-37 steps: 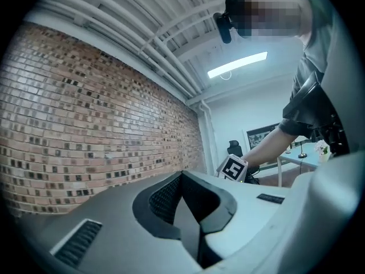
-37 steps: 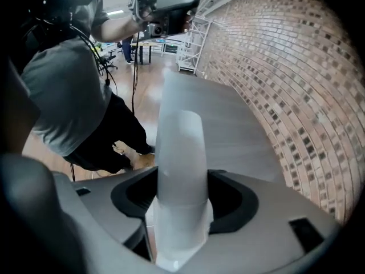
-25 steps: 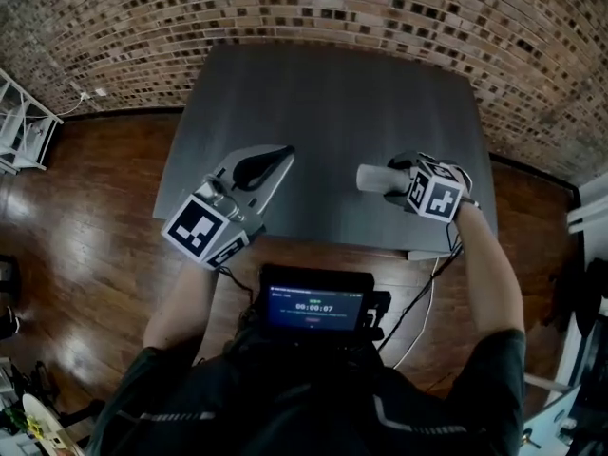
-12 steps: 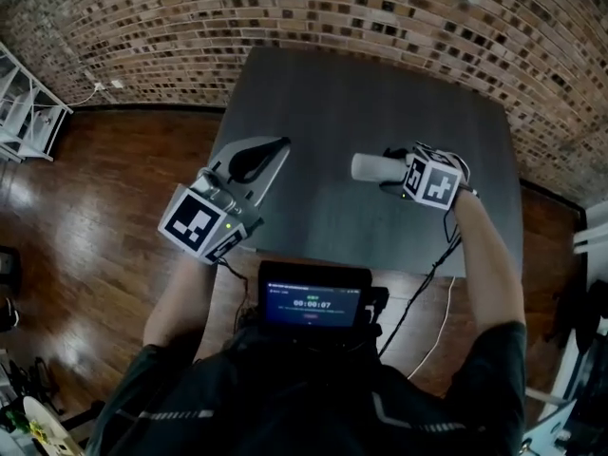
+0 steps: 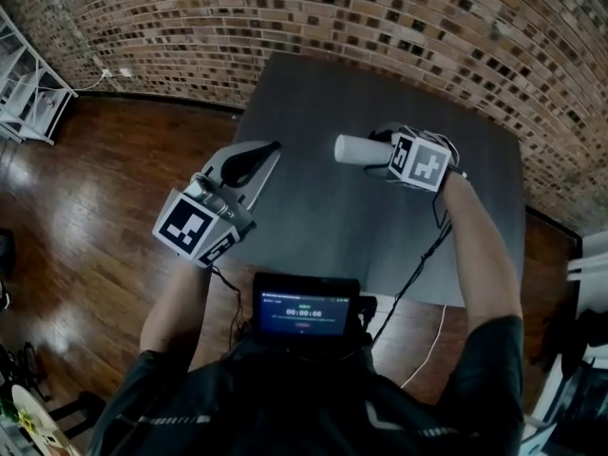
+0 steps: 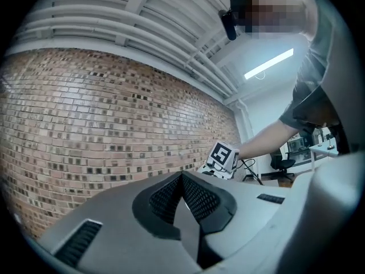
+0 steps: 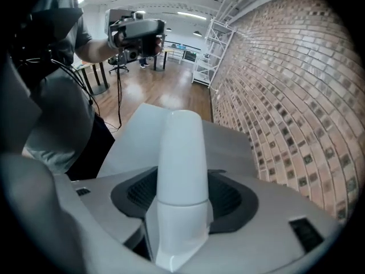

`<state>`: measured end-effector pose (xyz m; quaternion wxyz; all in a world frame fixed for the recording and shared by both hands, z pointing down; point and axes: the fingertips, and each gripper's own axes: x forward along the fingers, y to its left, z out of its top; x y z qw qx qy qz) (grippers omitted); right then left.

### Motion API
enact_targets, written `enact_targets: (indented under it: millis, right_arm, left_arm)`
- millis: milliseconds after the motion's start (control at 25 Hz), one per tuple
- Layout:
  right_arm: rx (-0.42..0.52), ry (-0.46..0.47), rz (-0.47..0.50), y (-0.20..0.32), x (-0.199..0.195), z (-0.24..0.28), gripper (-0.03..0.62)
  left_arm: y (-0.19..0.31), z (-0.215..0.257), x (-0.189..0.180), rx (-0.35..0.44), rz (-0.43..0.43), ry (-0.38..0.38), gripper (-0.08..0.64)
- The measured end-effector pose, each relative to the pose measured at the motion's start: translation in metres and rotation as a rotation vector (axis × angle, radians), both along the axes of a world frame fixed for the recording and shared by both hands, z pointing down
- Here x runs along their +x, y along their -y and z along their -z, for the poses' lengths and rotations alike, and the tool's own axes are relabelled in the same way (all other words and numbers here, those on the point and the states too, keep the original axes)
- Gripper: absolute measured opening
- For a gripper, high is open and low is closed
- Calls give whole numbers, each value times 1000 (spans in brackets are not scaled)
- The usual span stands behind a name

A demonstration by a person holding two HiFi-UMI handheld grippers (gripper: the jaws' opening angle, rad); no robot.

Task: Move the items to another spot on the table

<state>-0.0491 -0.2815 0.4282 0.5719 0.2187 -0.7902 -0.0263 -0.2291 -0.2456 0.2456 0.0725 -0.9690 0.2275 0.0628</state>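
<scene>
Right claw: my right claw (image 5: 378, 150) is clamped on a white bottle (image 7: 181, 153). The jaws stand wide only because the bottle's body is stout, and both dark ribbed pads press against its sides.

White bottle: it lies sideways in my grip, caught near the seam between its two sections. Its long rounded end juts past the jaw tips toward 9 o'clock as I look down. It sits over the far half of the table (image 5: 380, 240), about 12 o'clock from the middle. I judge it is carried clear of the top, though no view shows the gap plainly.

Why this hold: gripping close to one end leaves most of the bottle out front. That way I can see where it will land and lay it down without my jaws meeting the surface first.

Left claw: my left claw (image 5: 264, 153) is closed with nothing in it, the two pads meeting in a tight V. It waits at the table's 9 o'clock edge, pointing toward the brick wall (image 6: 85, 124), well apart from the bottle and out of the right hand's path.

Table: the dark top shows no other item in these views.

Step in hand: by my reading, this is the carry, with the set-down not yet made.

Risk: a smooth, round body held near one end could swivel or slip if I tilt it.
</scene>
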Motion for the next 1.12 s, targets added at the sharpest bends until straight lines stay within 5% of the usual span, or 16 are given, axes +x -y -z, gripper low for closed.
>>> enact_targets:
  millis: [560, 1120]
  right_arm:
    - [-44, 27, 110, 192, -16, -32, 278]
    - [-166, 30, 102, 331, -3, -156, 278]
  left_arm:
    - [140, -29, 31, -46, 73, 3, 3]
    - [252, -113, 61, -151, 133, 69, 3]
